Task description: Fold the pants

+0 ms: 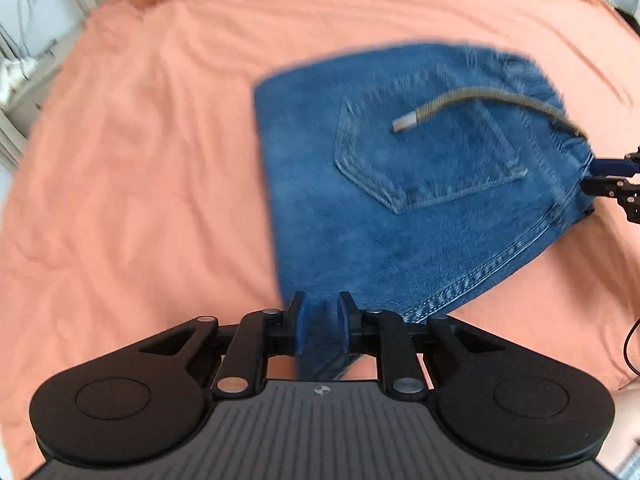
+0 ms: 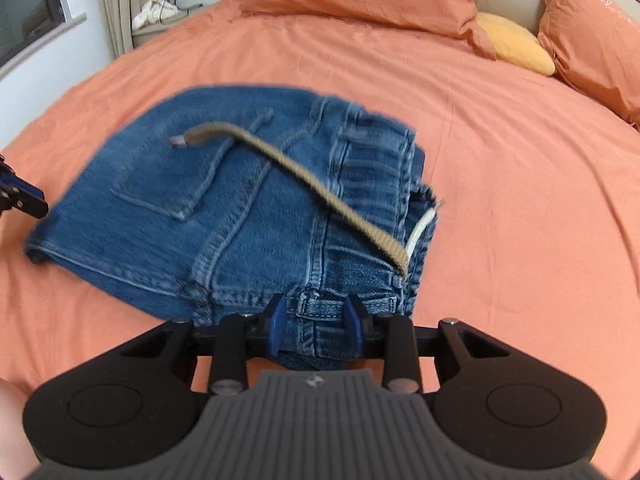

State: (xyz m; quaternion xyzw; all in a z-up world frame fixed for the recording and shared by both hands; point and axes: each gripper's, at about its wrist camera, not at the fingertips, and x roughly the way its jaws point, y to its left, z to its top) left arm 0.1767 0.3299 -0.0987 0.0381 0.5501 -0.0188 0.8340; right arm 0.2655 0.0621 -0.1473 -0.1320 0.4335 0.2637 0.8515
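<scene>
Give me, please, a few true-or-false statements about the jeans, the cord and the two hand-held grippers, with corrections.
1. The jeans lie on an orange bed sheet. True.
2. A tan cord lies across the denim. True.
3. The left hand-held gripper is away from the jeans. False: denim sits between its fingers.
4. The right hand-held gripper holds the cord. False: it is at the waistband by a belt loop.
5. A back pocket faces up. True.
6. The yellow cushion rests on the jeans. False: it lies by the pillows.
</scene>
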